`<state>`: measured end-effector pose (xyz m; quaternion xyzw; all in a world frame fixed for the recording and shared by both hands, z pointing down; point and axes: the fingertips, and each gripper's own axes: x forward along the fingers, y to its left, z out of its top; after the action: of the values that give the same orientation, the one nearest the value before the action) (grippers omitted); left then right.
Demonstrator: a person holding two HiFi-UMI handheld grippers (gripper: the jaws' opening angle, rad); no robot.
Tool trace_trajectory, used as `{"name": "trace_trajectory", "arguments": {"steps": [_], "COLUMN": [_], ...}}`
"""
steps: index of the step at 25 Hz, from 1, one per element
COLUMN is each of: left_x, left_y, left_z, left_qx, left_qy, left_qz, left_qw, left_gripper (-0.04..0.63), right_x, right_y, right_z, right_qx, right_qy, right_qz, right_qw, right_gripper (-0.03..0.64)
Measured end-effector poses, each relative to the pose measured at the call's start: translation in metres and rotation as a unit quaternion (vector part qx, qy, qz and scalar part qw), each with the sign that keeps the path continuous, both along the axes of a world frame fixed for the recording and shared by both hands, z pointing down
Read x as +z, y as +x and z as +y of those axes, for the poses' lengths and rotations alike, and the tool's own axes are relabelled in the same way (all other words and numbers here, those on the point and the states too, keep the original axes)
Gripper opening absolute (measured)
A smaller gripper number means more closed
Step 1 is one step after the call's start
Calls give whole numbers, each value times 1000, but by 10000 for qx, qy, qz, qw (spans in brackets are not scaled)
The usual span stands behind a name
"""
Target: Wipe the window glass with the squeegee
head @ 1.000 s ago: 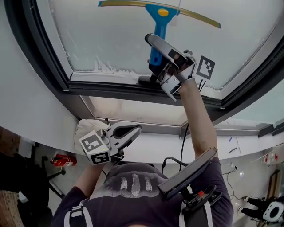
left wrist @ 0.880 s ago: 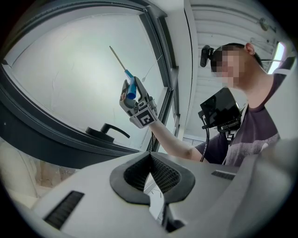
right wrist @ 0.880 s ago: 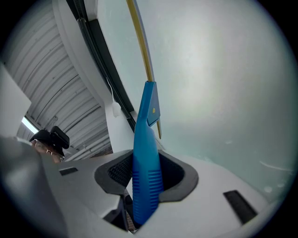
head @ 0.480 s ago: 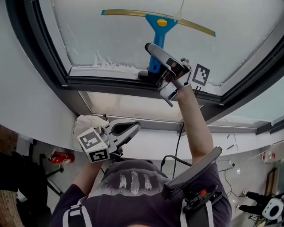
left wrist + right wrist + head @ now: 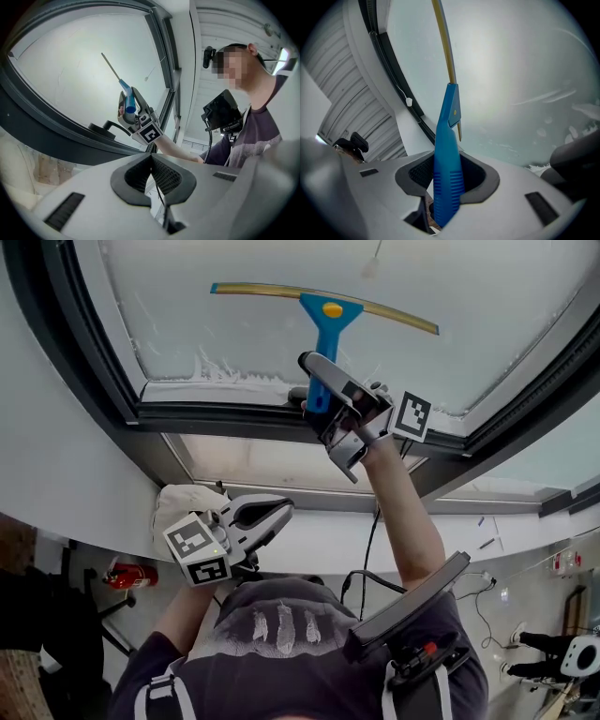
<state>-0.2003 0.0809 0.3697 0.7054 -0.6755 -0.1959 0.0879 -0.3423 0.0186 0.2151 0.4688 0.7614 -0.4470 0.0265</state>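
Head view: the right gripper point(image 5: 319, 395) is clamped on the blue handle of the squeegee point(image 5: 324, 313). Its yellow-edged blade lies across the window glass point(image 5: 487, 315) near the pane's middle, slightly tilted. The right gripper view confirms it: handle wedged between both jaws, blade toward the glass. The left gripper point(image 5: 270, 514) hangs low by the person's chest, well apart from the window, jaws pressed together w/ nothing between them.

Progress, as a judgement: wiping looks under way, not finished. White suds point(image 5: 230, 379) cling along the glass's lower edge toward its lower-left corner, just above the dark window frame point(image 5: 225, 420), & the pane looks hazy. At least 1 more pass seems needed there.
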Motion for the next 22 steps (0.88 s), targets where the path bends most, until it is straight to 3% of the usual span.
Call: {"name": "trace_trajectory", "arguments": {"steps": [12, 17, 22], "left_x": [8, 7, 4], "left_y": [4, 4, 8], "left_z": [-5, -9, -23], "left_qx": [106, 151, 277], "left_qy": [-56, -75, -88], "left_qz": [72, 56, 28], "left_qw": [9999, 9998, 9996], "left_gripper": [6, 6, 6], "right_x": [34, 41, 20], "right_y": [5, 15, 46], "right_z": [1, -4, -27], "right_qx": [-102, -15, 92], "right_qy": [-302, -194, 87], "right_qz": [264, 385, 209], "right_qw": [9991, 9991, 9997], "right_gripper": [132, 130, 131]}}
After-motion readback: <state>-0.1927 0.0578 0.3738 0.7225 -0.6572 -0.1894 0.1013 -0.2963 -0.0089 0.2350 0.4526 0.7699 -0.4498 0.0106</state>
